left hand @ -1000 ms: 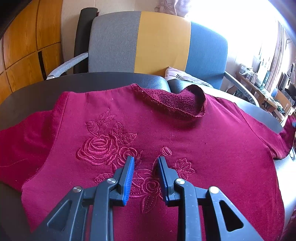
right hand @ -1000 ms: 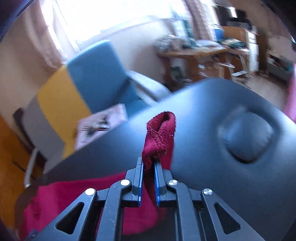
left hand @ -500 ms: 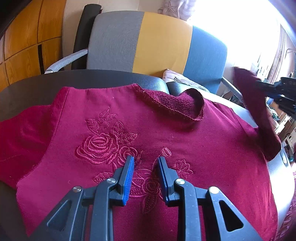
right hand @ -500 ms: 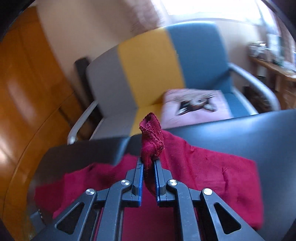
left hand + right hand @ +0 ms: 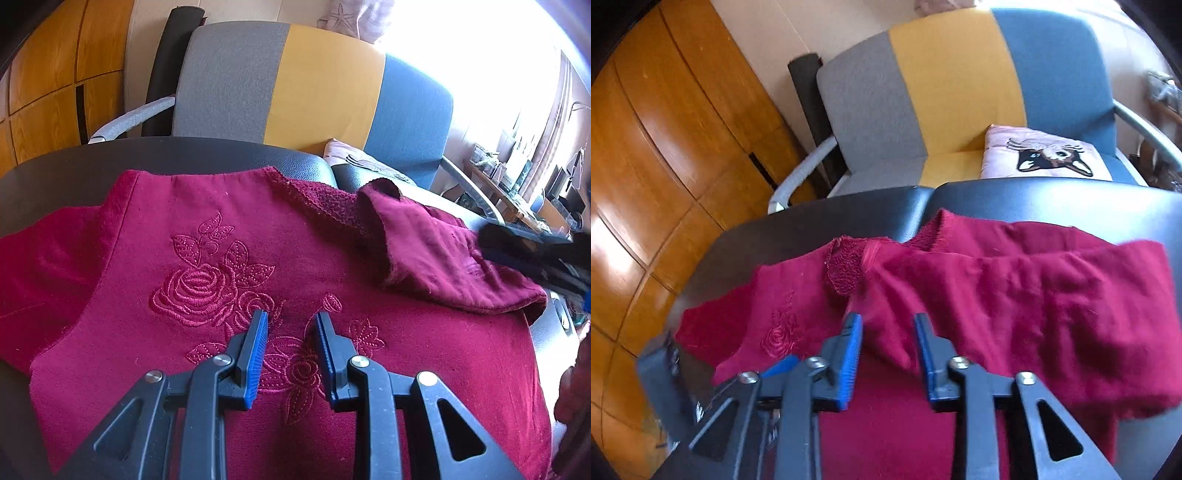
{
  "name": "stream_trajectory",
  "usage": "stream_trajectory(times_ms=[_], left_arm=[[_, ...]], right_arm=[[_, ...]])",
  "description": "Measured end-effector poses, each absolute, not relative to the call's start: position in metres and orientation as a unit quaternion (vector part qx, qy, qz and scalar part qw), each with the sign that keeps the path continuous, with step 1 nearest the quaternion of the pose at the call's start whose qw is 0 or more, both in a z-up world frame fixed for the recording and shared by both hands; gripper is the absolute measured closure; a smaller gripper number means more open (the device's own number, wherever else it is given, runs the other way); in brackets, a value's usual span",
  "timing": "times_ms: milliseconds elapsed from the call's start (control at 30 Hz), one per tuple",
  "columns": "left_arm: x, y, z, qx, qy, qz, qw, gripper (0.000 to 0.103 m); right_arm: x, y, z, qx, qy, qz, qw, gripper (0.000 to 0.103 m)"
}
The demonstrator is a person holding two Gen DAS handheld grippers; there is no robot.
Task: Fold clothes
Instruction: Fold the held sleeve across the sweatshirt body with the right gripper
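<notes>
- A crimson velvety top with an embroidered rose motif [image 5: 229, 280] is laid flat, front up, on a dark padded leather-like tabletop [image 5: 74, 162].
- The top's right sleeve [image 5: 454, 266] is seen folded inward over the chest, its cuff end resting near the textured collar [image 5: 325, 206]. This first fold is judged done, though the sleeve lies loosely rumpled and not yet smoothed.
- The right gripper [image 5: 888, 332] is held low over the folded sleeve; its blue-padded fingers [image 5: 851, 354] are opening, and the fabric lies beneath and between them without being pinched. The sleeve is judged just released.
- The left gripper [image 5: 290, 332] hovers over the lower embroidery; its fingers [image 5: 255, 354] are held partly spread, with nothing pinched. Whether the tips touch the cloth cannot be told.
- The top's left sleeve [image 5: 40, 266] is extended flat toward the tabletop edge, unfolded.
- Remaining, by judgement: the left sleeve is to be folded in, then the body folded up from the hem. The task is estimated at an early stage, roughly a quarter through.
- A grey, yellow and blue striped armchair [image 5: 960, 81] with a pale cushion bearing a dog's face [image 5: 1045, 158] is noted behind the tabletop; it is not involved.
</notes>
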State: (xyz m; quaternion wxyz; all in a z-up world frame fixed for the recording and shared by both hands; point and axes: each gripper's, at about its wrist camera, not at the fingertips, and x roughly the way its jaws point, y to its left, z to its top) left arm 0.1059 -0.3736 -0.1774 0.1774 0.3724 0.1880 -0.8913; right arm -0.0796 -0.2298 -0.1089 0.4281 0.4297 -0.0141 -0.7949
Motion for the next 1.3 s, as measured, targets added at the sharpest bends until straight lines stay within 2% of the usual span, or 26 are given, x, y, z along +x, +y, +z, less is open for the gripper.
stream_trajectory(times_ms=[167, 200, 333, 533, 600, 700, 767, 800, 1067, 1300], left_arm=[[0.105, -0.376, -0.174, 0.375, 0.200, -0.889, 0.172, 0.077], [0.104, -0.377, -0.172, 0.376, 0.208, -0.887, 0.168, 0.073], [0.094, -0.384, -0.164, 0.375, 0.271, -0.879, 0.115, 0.072], [0.049, -0.384, -0.156, 0.385, 0.320, -0.864, 0.057, 0.069], [0.036, -0.381, -0.161, 0.400, 0.325, -0.855, 0.052, 0.069], [0.016, -0.378, -0.171, 0.424, 0.335, -0.840, 0.052, 0.073], [0.009, -0.376, -0.172, 0.425, 0.343, -0.836, 0.053, 0.086], [0.007, -0.374, -0.169, 0.421, 0.344, -0.837, 0.052, 0.097], [0.050, -0.385, -0.095, 0.303, 0.357, -0.883, 0.029, 0.097], [0.092, -0.417, -0.111, 0.309, 0.349, -0.880, 0.090, 0.097]], right_arm=[[-0.050, -0.183, -0.128, 0.431, 0.012, -0.806, 0.406, 0.069], [-0.047, -0.177, -0.135, 0.434, 0.022, -0.808, 0.398, 0.069], [-0.035, -0.155, -0.159, 0.423, 0.037, -0.819, 0.385, 0.068], [-0.035, -0.146, -0.162, 0.420, 0.009, -0.809, 0.412, 0.053], [-0.035, -0.144, -0.162, 0.420, 0.000, -0.806, 0.417, 0.053], [-0.036, -0.142, -0.163, 0.420, -0.011, -0.802, 0.424, 0.051], [-0.036, -0.142, -0.163, 0.420, -0.018, -0.799, 0.430, 0.047], [-0.037, -0.142, -0.163, 0.420, -0.022, -0.797, 0.432, 0.046], [-0.039, -0.139, -0.165, 0.423, -0.045, -0.788, 0.445, 0.042], [-0.039, -0.140, -0.166, 0.426, -0.059, -0.781, 0.454, 0.038]])
